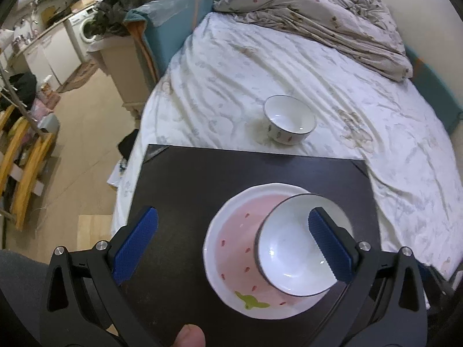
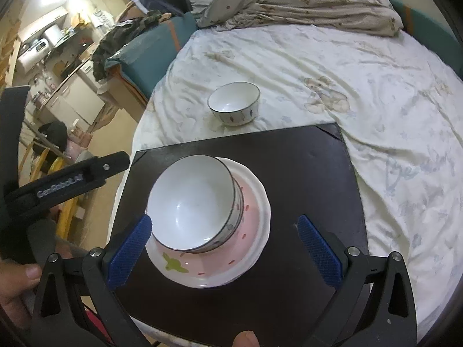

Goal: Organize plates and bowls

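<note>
A white bowl with a dark rim (image 1: 295,248) (image 2: 192,202) sits in a pink strawberry plate (image 1: 231,245) (image 2: 251,231) on a black board (image 1: 179,179) (image 2: 303,173). A second white bowl (image 1: 289,123) (image 2: 234,102) stands on the bed sheet beyond the board. My left gripper (image 1: 231,245) is open, its right finger (image 1: 327,243) over the near bowl. My right gripper (image 2: 222,251) is open and empty, its left finger (image 2: 130,254) beside the near bowl's rim. The left gripper's body (image 2: 66,185) shows at the left of the right wrist view.
The board lies on a bed with a white sheet (image 1: 260,57) (image 2: 376,86) and a rumpled duvet (image 1: 318,8) at the far end. A teal chair with clothes (image 1: 162,14), kitchen units (image 1: 58,43) and wooden chairs (image 1: 23,159) stand to the left.
</note>
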Demonstrator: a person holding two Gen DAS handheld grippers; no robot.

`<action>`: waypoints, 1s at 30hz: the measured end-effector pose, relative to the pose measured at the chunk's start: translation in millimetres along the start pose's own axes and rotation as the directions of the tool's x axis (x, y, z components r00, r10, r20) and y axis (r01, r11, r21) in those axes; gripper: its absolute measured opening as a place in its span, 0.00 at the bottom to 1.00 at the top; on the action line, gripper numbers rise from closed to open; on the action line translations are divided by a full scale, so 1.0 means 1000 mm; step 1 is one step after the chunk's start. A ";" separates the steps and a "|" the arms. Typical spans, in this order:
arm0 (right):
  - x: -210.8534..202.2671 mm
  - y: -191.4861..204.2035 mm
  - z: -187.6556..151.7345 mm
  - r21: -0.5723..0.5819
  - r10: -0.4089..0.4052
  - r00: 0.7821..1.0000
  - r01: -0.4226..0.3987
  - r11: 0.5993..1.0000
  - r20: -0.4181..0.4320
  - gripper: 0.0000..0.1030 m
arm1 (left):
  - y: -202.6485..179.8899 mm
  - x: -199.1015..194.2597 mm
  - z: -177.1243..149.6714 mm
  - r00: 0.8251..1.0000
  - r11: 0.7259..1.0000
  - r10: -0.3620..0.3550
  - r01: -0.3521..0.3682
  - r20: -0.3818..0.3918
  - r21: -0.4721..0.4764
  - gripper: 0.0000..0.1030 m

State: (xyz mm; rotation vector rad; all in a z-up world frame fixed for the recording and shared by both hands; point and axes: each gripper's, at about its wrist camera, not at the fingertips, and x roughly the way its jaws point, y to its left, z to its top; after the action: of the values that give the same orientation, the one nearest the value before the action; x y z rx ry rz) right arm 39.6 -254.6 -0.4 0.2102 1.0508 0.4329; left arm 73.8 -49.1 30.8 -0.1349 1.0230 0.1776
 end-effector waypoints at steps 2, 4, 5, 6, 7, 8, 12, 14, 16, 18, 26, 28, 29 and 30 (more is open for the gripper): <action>0.003 -0.010 0.002 0.062 0.032 0.999 -0.031 0.998 -0.015 1.00 | -0.001 0.002 0.003 1.000 1.000 -0.026 0.026 -0.007 0.004 1.00; 0.007 -0.019 0.004 0.112 0.038 0.999 -0.035 0.993 -0.023 1.00 | -0.001 0.005 0.006 0.999 0.999 -0.037 0.037 -0.010 0.015 1.00; 0.008 -0.022 0.006 0.126 0.032 0.999 -0.029 0.992 -0.025 1.00 | -0.001 0.007 0.009 0.999 0.999 -0.038 0.038 -0.010 0.021 1.00; 0.010 -0.025 0.008 0.142 0.023 0.999 -0.020 0.990 -0.023 1.00 | 0.000 0.009 0.011 0.999 0.999 -0.035 0.036 -0.009 0.022 1.00; 0.011 -0.027 0.009 0.151 0.017 1.000 -0.014 0.988 -0.022 1.00 | 0.002 0.011 0.014 0.999 0.999 -0.036 0.037 -0.008 0.020 1.00; 0.012 -0.029 0.011 0.159 0.011 1.000 -0.008 0.987 -0.023 1.00 | 0.003 0.013 0.017 0.999 0.999 -0.043 0.043 -0.010 0.017 1.00; 0.024 -0.040 0.023 0.214 0.044 0.999 -0.036 0.976 -0.032 1.00 | 0.008 0.029 0.030 0.997 0.997 -0.065 0.066 -0.028 0.032 1.00; 0.027 -0.044 0.030 0.222 0.036 0.999 -0.029 0.975 -0.029 1.00 | 0.011 0.036 0.036 0.997 0.997 -0.072 0.074 -0.035 0.038 1.00; 0.030 -0.048 0.039 0.218 0.008 1.000 -0.004 0.976 -0.017 1.00 | 0.012 0.043 0.043 0.996 0.996 -0.074 0.076 -0.040 0.047 1.00; 0.033 -0.052 0.046 0.230 0.000 1.000 0.003 0.973 -0.010 1.00 | 0.015 0.049 0.052 0.997 0.996 -0.064 0.065 -0.033 0.054 1.00; 0.052 -0.069 0.090 0.261 0.014 1.000 -0.019 0.965 0.021 1.00 | 0.011 0.080 0.095 0.989 0.990 -0.135 0.137 -0.068 0.033 1.00; 0.058 -0.075 0.100 0.253 -0.012 1.000 0.007 0.968 0.020 1.00 | 0.005 0.086 0.106 0.986 0.987 -0.152 0.155 -0.074 0.034 1.00; 0.062 -0.080 0.106 0.261 -0.028 1.000 0.024 0.965 0.011 1.00 | 0.000 0.090 0.114 0.985 0.987 -0.155 0.158 -0.079 0.040 1.00; 0.067 -0.086 0.111 0.275 -0.036 0.999 0.036 0.961 -0.004 1.00 | -0.003 0.095 0.119 0.984 0.986 -0.154 0.158 -0.088 0.048 1.00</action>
State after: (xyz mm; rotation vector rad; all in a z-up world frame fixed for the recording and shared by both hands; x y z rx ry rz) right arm 186.1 -298.3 -31.4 0.4381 1.1112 0.2522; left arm 222.3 -20.8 10.6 -0.1734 1.0955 0.0009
